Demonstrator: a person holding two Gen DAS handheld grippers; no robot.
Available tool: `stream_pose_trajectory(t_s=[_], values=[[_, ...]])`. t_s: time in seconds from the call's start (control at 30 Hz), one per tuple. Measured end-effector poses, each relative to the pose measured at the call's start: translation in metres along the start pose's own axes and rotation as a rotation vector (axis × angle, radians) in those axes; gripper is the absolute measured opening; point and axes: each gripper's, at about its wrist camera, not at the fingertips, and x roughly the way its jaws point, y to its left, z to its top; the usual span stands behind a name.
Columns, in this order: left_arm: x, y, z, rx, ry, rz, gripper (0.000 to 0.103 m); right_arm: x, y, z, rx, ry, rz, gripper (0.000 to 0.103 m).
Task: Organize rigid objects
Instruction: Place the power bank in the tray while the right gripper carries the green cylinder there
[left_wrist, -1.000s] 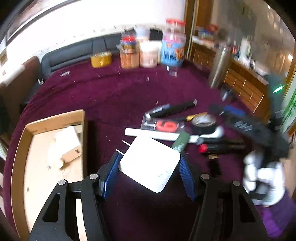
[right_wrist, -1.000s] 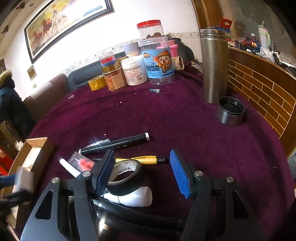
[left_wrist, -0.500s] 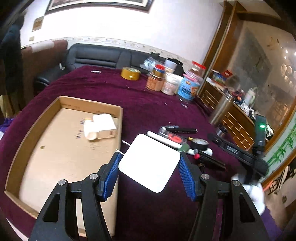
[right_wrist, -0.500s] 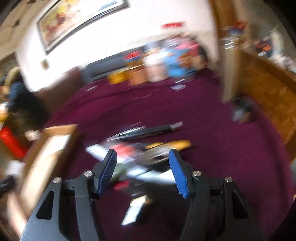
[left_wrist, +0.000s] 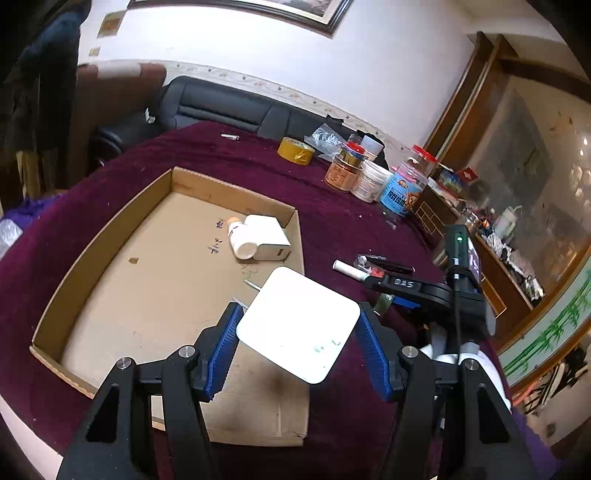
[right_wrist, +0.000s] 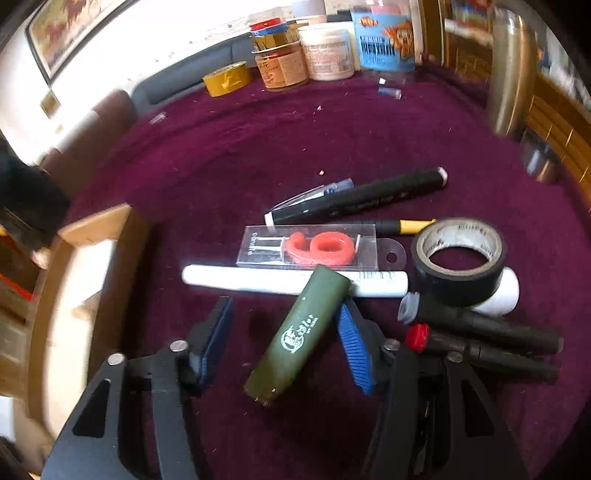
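On the left of the left wrist view, a shallow cardboard tray (left_wrist: 110, 236) lies on the maroon-covered worktop (left_wrist: 332, 206). In its far right corner a small white bottle (left_wrist: 242, 242) lies on its side against a white charger block (left_wrist: 267, 236). Nearer the camera, the left gripper (left_wrist: 297, 338) has its jaws pinching a flat white square box (left_wrist: 299, 325) by two opposite edges; the box is tilted and hangs over the tray's near right part and its right wall. Right of it, past the tray, the right gripper's black body and a white-gloved hand (left_wrist: 476, 358) stand over the loose pile of things. At the worktop's far edge sit a yellow tape roll (left_wrist: 295, 150) and a cluster of jars (left_wrist: 369, 177).

In the right wrist view the tray's corner shows blurred at the left edge. The right gripper (right_wrist: 286, 332) points down at the pile, its jaws closing with a dark green tube (right_wrist: 301, 332) lying slantwise between them; the right pad is just beside the tube, the left pad is apart from it. The tube's far end rests across a long white stick (right_wrist: 258, 280). Behind that lies a clear packet with a red number candle (right_wrist: 321, 249), then a black marker (right_wrist: 362, 197). Farther right, a black tape roll (right_wrist: 458, 258) leans on a white cylinder (right_wrist: 506, 291), with two more dark markers (right_wrist: 487, 332) just below it. A steel flask (right_wrist: 511, 70) stands at the far right.
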Motion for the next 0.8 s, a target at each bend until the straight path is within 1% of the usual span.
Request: stream_pose_trajectory(t_s=[0.03,0.07,0.1,0.17,0.23,0.3,0.43,0.53,0.67,0.73,0.8], values=[[0.001,0.002,-0.001,-0.005,0.002,-0.008,0.056,0.001,0.005,-0.004,-0.038,-0.014,-0.054,0.035],[0.002,0.004,-0.001,-0.005,0.004,-0.016,0.056,0.001,0.007,-0.007,-0.063,-0.027,-0.077,0.03],[0.002,0.006,-0.001,-0.002,0.003,-0.017,0.056,-0.001,0.006,-0.011,-0.083,-0.038,-0.077,0.024],[0.004,0.01,-0.002,0.002,0.006,-0.015,0.056,-0.005,-0.002,-0.011,-0.07,-0.037,-0.054,0.016],[0.004,0.013,-0.001,-0.004,0.005,-0.021,0.056,-0.011,-0.015,-0.012,-0.028,-0.025,0.023,0.016],[0.001,0.017,-0.001,-0.008,-0.003,-0.029,0.056,-0.022,-0.021,-0.013,-0.025,-0.038,0.044,0.017],[-0.005,0.023,0.002,-0.017,-0.016,-0.041,0.056,-0.042,-0.02,-0.01,-0.028,-0.065,0.114,0.017],[-0.012,0.028,0.011,-0.019,-0.016,-0.042,0.056,-0.053,-0.015,-0.007,-0.015,-0.057,0.215,0.017],[-0.025,0.033,0.032,0.005,-0.038,-0.003,0.056,-0.059,0.003,0.009,0.006,-0.013,0.382,0.017],[-0.031,0.037,0.044,0.022,-0.055,0.029,0.056,-0.064,0.023,0.016,-0.015,0.002,0.449,0.017],[-0.031,0.043,0.056,0.053,-0.074,0.079,0.056,-0.06,0.048,0.024,-0.04,0.036,0.502,0.017]])
